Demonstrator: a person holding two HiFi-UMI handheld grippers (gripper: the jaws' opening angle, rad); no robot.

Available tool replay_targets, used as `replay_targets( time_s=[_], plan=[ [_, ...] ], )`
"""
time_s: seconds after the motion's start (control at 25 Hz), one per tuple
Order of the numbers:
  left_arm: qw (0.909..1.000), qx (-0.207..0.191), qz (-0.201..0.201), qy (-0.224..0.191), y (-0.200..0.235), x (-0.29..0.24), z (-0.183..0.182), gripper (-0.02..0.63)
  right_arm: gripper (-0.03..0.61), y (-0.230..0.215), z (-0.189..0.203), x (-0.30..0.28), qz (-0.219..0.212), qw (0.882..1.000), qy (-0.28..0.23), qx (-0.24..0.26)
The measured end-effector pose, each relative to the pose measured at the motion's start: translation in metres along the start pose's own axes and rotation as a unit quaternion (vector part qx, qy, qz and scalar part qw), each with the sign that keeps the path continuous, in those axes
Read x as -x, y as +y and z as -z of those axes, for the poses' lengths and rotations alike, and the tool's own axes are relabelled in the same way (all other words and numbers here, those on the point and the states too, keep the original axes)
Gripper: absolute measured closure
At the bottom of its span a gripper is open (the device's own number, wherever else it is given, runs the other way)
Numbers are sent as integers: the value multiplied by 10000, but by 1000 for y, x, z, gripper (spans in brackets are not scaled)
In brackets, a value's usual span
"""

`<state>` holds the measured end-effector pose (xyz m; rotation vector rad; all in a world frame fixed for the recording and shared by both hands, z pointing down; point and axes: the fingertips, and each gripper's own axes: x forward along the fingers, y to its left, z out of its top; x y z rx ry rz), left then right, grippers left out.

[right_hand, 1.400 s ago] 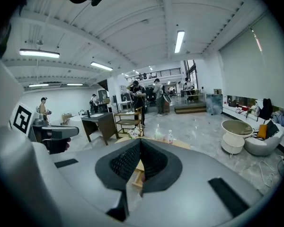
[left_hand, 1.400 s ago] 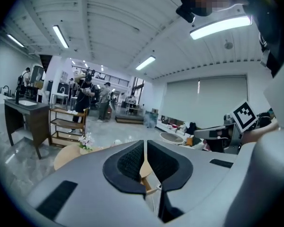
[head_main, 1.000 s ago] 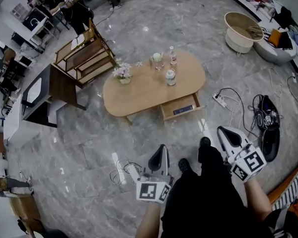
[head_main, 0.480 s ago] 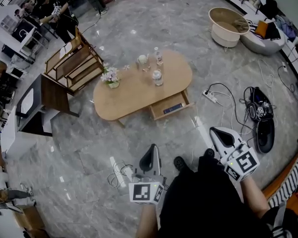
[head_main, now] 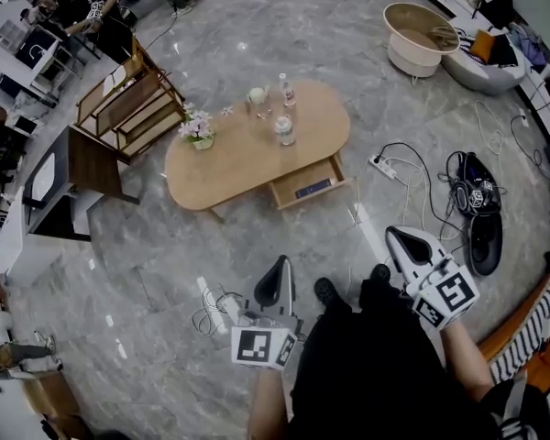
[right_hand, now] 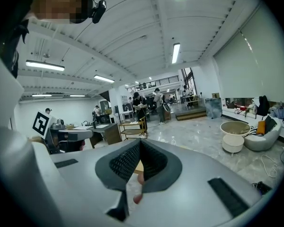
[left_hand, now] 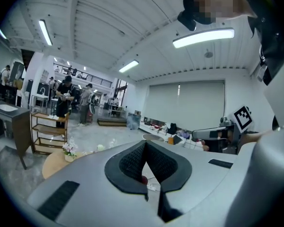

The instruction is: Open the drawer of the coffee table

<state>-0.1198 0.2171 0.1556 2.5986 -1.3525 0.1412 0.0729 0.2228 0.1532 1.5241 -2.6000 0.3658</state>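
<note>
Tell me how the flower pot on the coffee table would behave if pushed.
The flower pot looks small under spreading blooms, so it would probably tip easily. It stands near the table's edge, so a push could send it off.

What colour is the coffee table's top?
The coffee table top is light wood-brown, best seen in the head view.

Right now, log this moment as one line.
drawer: open | left claw: shut, empty | right claw: shut, empty | both apart from table

Wooden shelf cart (head_main: 133, 99), round tub (head_main: 412, 58), floor power strip (head_main: 381, 166)
</note>
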Motion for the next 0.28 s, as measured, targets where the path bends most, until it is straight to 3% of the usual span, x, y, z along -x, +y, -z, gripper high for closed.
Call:
replay_targets(
  time_s=[0.28],
  plan=[
    [9993, 237, 127, -258, 4, 1, 0, 603, 566, 4, 0, -2, 69, 10000, -4, -26]
  ],
)
